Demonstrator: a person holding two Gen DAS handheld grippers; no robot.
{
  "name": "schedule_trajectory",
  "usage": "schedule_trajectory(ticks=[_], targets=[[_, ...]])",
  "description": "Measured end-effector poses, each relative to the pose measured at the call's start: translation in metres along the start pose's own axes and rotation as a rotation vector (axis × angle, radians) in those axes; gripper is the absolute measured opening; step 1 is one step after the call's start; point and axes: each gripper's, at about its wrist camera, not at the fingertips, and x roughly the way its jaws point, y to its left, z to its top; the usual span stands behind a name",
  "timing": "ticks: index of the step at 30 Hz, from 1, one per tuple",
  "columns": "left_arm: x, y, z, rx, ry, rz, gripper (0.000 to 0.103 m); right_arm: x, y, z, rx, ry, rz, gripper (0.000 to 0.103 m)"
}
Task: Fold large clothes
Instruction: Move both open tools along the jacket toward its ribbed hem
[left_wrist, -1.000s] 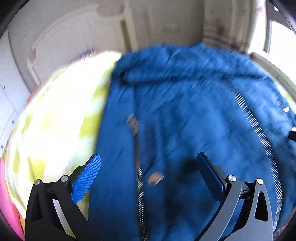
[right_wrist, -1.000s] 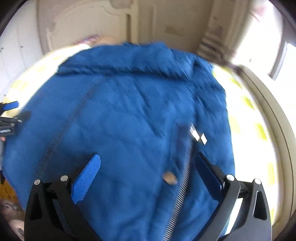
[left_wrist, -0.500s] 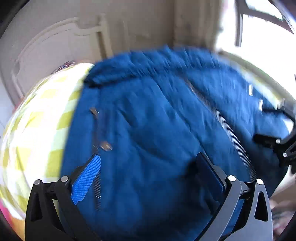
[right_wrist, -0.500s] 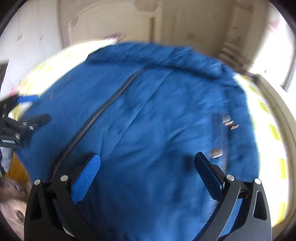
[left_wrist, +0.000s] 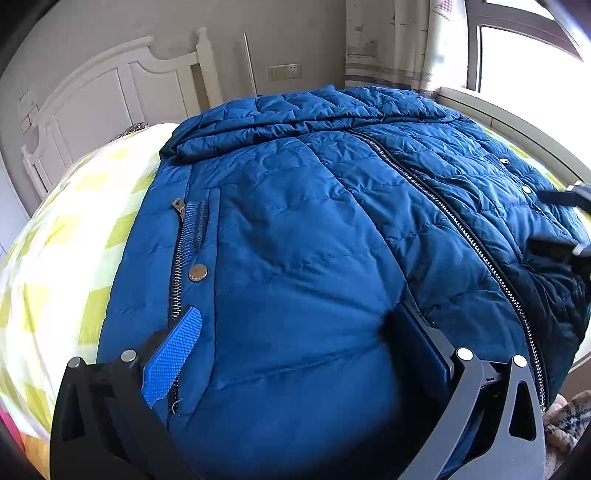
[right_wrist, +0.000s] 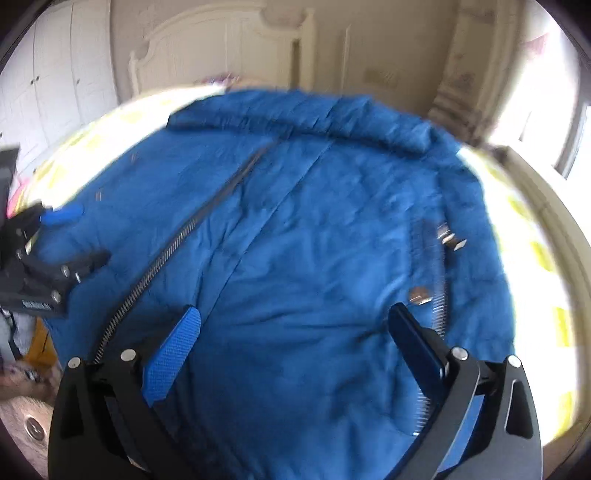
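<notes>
2 pocket zips (left_wrist: 184, 254) (right_wrist: 439, 295), 1 per view

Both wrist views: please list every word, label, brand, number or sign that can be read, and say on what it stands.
No text can be read here.
Left tongs: a white label on the black body, too blurred to read.
Blue jacket: its snap button shows no legible mark.
Wall socket: no print visible.

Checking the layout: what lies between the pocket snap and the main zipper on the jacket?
Only quilted blue fabric of the jacket; nothing rests between the snap and the zipper. The left wrist view shows it.
</notes>
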Motion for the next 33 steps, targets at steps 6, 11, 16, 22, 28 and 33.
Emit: schedule_trajectory(ticks=[6, 11, 16, 22, 28, 33], targets=[[0.000, -0.001, 0.001, 0.001, -0.002, 0.001, 0.099, 0.006, -0.039, -0.031, 0.083, -0.024, -0.008, 0.101], [-0.010, 0.006, -0.001, -0.030, 0.010, 0.006, 0.099, -0.006, -0.040, -0.029, 0.065, -0.025, -0.045, 0.100], [-0.023, 0.047, -0.018, -0.147, -0.008, 0.076, 0.099, -0.008, -0.056, -0.039, 0.077, -0.034, -0.087, 0.101], [-0.038, 0.078, -0.040, -0.202, -0.039, 0.068, 0.099, -0.015, -0.059, -0.043, 0.092, -0.048, -0.081, 0.100], [-0.048, 0.102, -0.064, -0.280, -0.021, -0.003, 0.099, -0.040, -0.093, -0.064, 0.182, -0.075, -0.104, 0.100], [-0.050, 0.091, -0.070, -0.234, -0.024, -0.009, 0.099, -0.045, -0.100, -0.094, 0.250, -0.077, -0.081, 0.101]])
